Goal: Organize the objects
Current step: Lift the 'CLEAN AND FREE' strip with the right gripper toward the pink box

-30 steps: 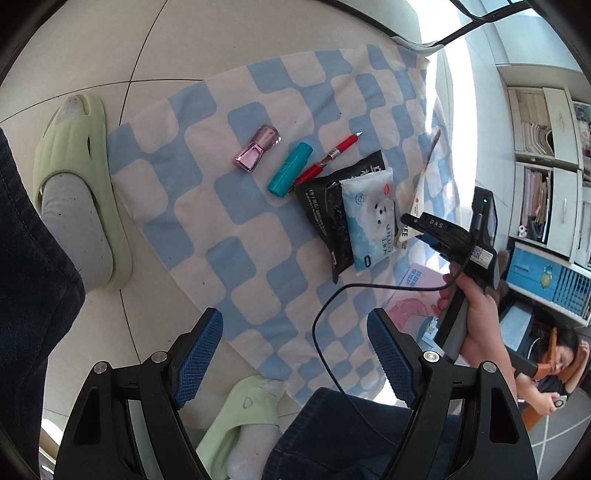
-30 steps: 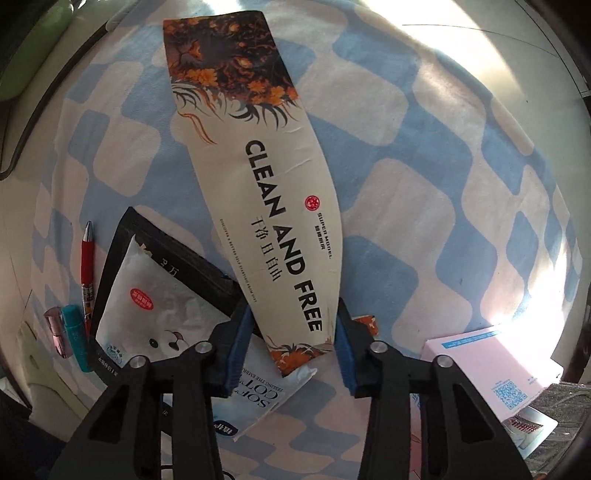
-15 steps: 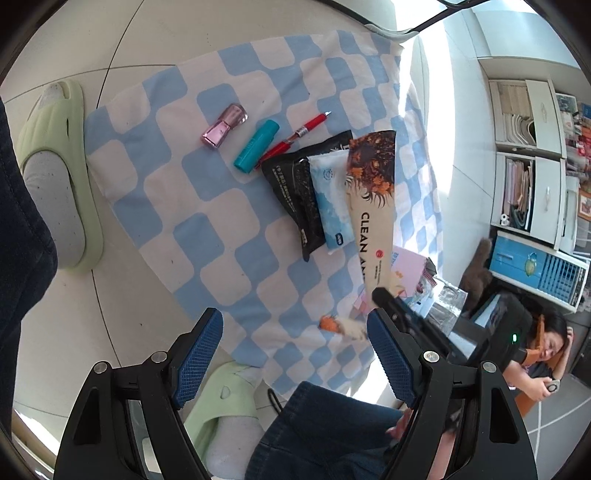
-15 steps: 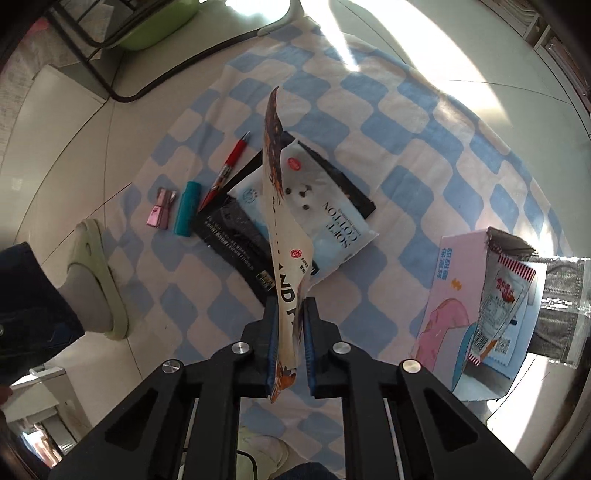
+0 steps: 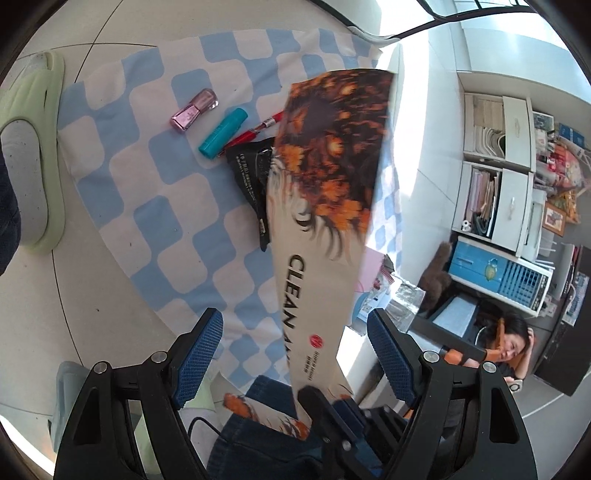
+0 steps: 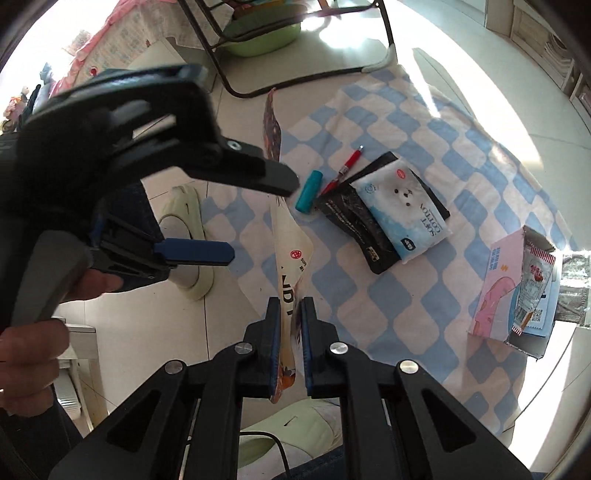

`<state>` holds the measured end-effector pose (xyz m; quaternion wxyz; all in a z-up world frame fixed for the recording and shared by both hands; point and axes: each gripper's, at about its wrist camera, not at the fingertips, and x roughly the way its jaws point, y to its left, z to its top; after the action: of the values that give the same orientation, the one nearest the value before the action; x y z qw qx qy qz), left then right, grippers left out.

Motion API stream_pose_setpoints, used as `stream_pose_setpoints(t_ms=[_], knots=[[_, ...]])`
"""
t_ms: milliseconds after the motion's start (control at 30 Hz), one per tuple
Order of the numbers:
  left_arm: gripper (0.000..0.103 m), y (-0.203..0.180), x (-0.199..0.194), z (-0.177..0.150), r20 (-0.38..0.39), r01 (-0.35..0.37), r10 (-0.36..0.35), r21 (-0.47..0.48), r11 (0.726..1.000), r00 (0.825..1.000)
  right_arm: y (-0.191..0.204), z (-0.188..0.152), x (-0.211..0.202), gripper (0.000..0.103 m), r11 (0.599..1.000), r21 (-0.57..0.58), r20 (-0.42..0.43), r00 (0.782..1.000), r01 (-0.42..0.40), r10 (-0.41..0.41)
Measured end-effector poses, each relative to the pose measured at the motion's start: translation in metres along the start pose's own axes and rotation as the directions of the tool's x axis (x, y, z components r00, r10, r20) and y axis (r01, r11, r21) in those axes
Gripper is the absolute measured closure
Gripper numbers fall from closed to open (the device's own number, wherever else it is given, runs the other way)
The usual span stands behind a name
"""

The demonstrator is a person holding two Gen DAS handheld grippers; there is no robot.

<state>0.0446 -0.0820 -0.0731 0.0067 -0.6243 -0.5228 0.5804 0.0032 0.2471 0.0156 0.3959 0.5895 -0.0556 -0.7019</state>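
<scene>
The long cream paper packet printed with orange flowers and "CLEAN AND FREE" is clamped at its lower end between the blue pads of the right gripper and is held up off the blue-and-white checked cloth, edge-on in the right wrist view. In the left wrist view the same packet is seen face-on, rising between the fingers of the left gripper, whose jaws are spread wide with nothing pressed between the pads; the packet is not touched by them as far as can be told. In the right wrist view the left gripper is seen at the left, held by a hand, just beside the raised packet.

On the cloth, a white-and-blue soft tissue pack with a puppy face is laid on a black glossy pouch. Just beside the pouch a red pen and a teal cylindrical tube are laid. A pink nail polish bottle is set next to the tube. Well apart, at the cloth's right edge, a pink flat carton is laid with printed sachets on it.

The cloth is spread on a pale tiled floor. A pale green slipper over a grey sock is seen at the cloth's left edge.
</scene>
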Motion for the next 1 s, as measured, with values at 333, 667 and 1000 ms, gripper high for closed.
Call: stream_pose_setpoints(t_ms=[333,667,1000], knots=[[0.102,0.000,-0.004,0.003,0.016,0.022,-0.023,0.072,0.997,1.000,0.016,-0.007,-0.007,0.074,1.000,0.017,0.027,1.000,-0.017,0.017],[0.103,0.011,-0.012,0.005,0.027,0.045,-0.046,0.043,0.998,0.999,-0.003,-0.005,0.009,0.033,0.992,0.094,-0.025,0.996,0.084,-0.082],[0.103,0.008,-0.008,-0.003,0.019,0.071,-0.072,0.021,0.997,0.997,0.016,-0.002,-0.014,0.068,0.990,-0.082,0.162,0.982,0.116,-0.101]])
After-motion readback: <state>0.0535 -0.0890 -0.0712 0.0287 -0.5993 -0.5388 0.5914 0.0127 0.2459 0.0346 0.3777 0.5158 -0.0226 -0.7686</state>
